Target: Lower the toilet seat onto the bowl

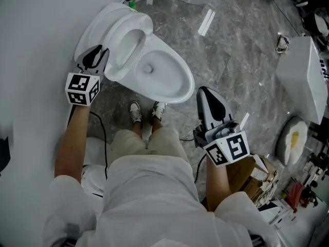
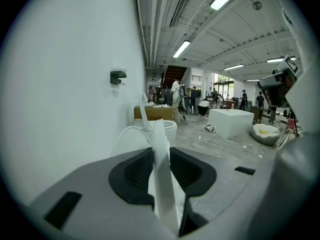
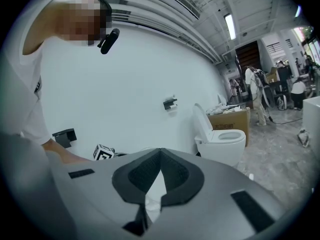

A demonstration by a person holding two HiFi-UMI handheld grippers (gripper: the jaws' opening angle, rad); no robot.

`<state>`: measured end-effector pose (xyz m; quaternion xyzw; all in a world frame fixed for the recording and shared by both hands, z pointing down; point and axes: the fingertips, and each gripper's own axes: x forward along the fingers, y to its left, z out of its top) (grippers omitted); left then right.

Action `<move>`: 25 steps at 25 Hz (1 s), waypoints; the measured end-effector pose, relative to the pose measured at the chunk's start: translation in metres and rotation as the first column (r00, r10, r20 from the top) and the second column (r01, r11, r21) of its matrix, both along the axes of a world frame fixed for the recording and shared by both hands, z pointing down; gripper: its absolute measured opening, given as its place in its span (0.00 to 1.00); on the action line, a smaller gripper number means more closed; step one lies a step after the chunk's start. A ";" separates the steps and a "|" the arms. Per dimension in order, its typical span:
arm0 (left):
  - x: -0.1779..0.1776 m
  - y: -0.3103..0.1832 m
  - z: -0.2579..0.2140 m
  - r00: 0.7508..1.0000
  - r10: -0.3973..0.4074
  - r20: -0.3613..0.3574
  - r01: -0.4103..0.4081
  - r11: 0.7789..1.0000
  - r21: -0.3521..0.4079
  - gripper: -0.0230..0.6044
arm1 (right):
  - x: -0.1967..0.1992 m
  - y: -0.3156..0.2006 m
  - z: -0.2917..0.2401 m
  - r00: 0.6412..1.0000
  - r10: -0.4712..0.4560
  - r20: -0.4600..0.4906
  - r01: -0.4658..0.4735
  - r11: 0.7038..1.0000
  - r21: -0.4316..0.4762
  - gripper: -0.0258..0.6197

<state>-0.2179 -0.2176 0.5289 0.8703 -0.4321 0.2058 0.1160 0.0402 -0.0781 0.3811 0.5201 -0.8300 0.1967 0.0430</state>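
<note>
The white toilet stands against the wall with its seat (image 1: pixel 114 60) raised over the open bowl (image 1: pixel 167 81); the lid (image 1: pixel 92 27) leans back behind it. My left gripper (image 1: pixel 96 56) is at the seat's left edge. In the left gripper view the seat's thin white edge (image 2: pixel 159 134) runs upright between the black pads (image 2: pixel 140 171), which press on it from both sides, so the left gripper (image 2: pixel 161 156) is shut on it. My right gripper (image 1: pixel 204 91) hovers to the right of the bowl, apart from it, its jaws (image 3: pixel 160 153) shut with nothing between them.
The person's shoes (image 1: pixel 146 112) stand just in front of the bowl. A white wall (image 1: pixel 31 35) runs along the left. A white block (image 1: pixel 303 81), a cardboard box (image 1: pixel 252 176) and clutter lie to the right. Another toilet (image 3: pixel 220 136) stands further along the wall.
</note>
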 end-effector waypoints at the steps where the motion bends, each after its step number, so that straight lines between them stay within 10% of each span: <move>1: 0.005 0.004 -0.001 1.000 0.017 -0.004 -0.017 1.000 0.003 0.20 | 0.001 0.002 -0.001 1.000 0.005 -0.001 -0.005 1.000 0.001 0.04; 25: 0.131 0.093 0.011 0.921 0.389 -0.010 -0.389 0.920 -0.046 0.24 | 0.046 0.046 0.002 0.987 0.159 -0.016 -0.159 0.987 -0.009 0.04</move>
